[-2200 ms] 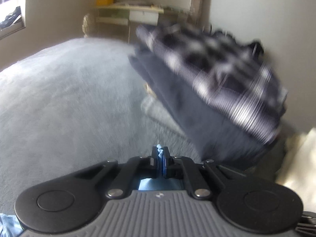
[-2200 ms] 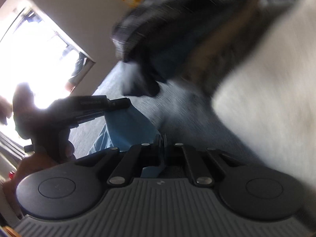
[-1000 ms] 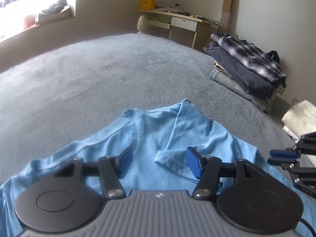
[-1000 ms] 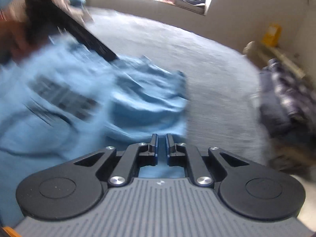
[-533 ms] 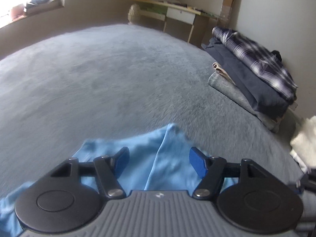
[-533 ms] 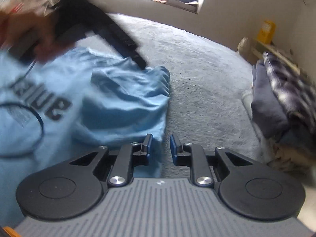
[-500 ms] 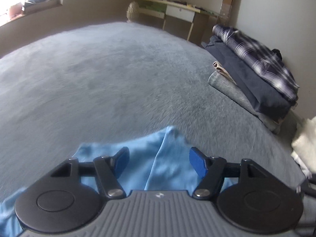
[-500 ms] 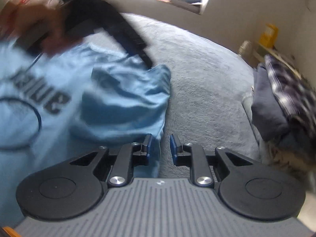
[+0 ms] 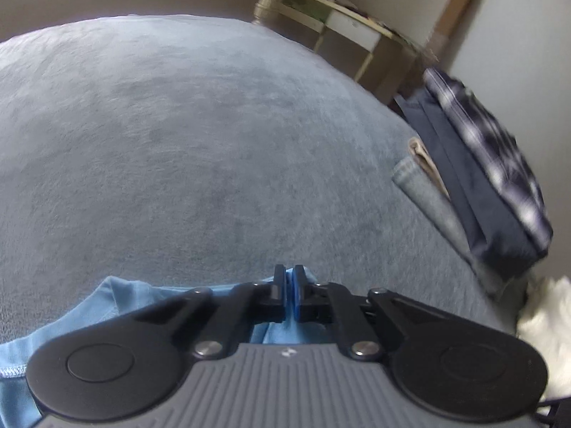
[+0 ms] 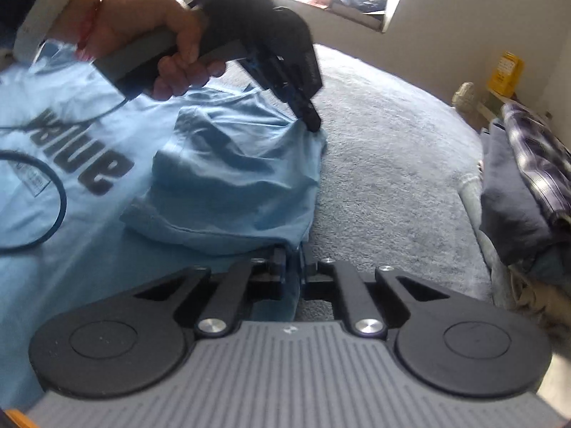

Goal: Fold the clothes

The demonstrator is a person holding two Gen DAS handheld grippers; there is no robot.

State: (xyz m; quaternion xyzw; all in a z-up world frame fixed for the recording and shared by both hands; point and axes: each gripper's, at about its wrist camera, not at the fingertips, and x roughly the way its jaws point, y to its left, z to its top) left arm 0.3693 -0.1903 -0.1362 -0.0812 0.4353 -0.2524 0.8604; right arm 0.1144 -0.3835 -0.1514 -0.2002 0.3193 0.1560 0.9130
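A light blue T-shirt (image 10: 221, 178) with dark lettering lies spread on the grey bedcover (image 10: 385, 164), its sleeve rumpled at the right edge. My left gripper (image 9: 289, 278) is shut on the sleeve's far corner; the shirt (image 9: 107, 303) shows just below its fingers. From the right wrist view I see that same left gripper (image 10: 312, 123), held by a hand (image 10: 157, 46), pinching the corner. My right gripper (image 10: 292, 253) is shut on the shirt's near edge, blue cloth between its pads.
A stack of folded clothes (image 9: 489, 178), plaid shirt on top, lies at the bed's right side, also visible as the stack (image 10: 528, 178). Something white (image 9: 546, 317) sits beside it. A desk (image 9: 342, 25) stands beyond the bed. A black cable (image 10: 53, 185) crosses the shirt.
Both grippers have gone from open to shut on the blue shirt's right edge. The left one moved forward to the sleeve corner.
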